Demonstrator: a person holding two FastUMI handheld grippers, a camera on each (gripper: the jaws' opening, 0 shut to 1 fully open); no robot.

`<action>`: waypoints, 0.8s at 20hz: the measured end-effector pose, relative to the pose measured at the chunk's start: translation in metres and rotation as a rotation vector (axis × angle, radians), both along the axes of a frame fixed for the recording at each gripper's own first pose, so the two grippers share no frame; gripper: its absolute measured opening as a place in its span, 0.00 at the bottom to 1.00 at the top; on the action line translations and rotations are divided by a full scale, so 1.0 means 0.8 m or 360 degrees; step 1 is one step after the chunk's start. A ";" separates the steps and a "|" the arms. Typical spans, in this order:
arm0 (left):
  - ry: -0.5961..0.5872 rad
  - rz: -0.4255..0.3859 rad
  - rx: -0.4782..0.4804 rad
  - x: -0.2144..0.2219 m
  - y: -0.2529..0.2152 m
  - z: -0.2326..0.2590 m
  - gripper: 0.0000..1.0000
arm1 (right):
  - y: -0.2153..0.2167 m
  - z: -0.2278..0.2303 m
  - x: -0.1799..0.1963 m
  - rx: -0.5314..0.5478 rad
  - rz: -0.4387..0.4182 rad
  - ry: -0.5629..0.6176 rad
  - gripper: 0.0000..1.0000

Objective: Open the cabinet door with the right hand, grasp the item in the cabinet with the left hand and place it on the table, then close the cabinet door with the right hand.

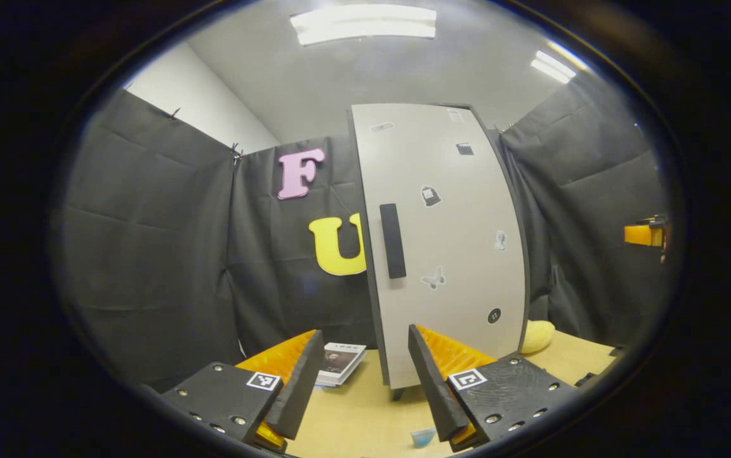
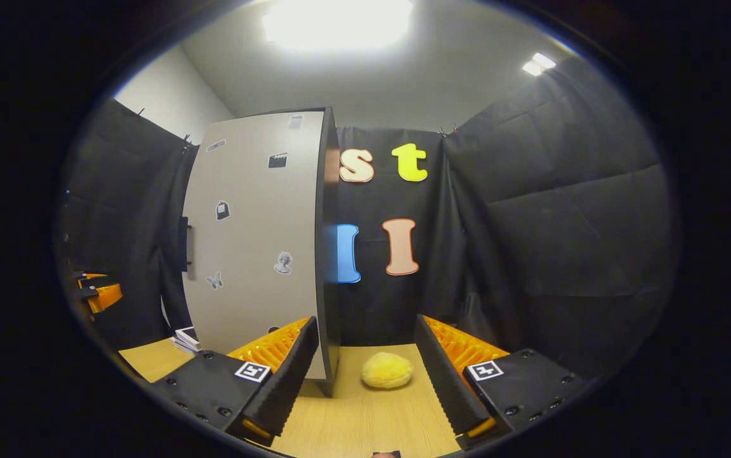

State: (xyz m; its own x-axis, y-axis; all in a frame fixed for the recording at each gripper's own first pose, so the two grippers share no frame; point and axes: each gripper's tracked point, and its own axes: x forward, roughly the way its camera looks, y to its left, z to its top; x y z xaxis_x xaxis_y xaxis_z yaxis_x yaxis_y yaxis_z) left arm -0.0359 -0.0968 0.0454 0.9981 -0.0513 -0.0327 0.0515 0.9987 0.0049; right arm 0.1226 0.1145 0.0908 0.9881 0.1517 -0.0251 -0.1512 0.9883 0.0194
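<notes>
A tall cabinet stands on the wooden table [image 1: 365, 416], its pale door [image 1: 448, 242] flat against the body, with a black vertical handle [image 1: 392, 240] on its left edge. My left gripper [image 1: 364, 332] is open and holds nothing, a short way in front of the handle. In the right gripper view the door [image 2: 257, 242] is to the left, its handle [image 2: 184, 243] at the far edge. My right gripper [image 2: 365, 320] is open beside the cabinet's dark side panel [image 2: 327, 242]. A yellow fluffy item [image 2: 387, 370] lies on the table [image 2: 365, 420] between its fingers, farther off.
A small stack of books [image 1: 340, 362] lies on the table left of the cabinet. The yellow fluffy item [image 1: 538, 336] peeks out right of the cabinet. A small blue thing [image 1: 422, 436] sits at the near table edge. Black cloth walls close in all around.
</notes>
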 end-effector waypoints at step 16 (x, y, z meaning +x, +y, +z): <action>0.0004 0.0049 -0.0022 0.005 0.020 -0.005 0.80 | 0.006 0.002 -0.004 -0.0017 0.0021 0.0005 0.92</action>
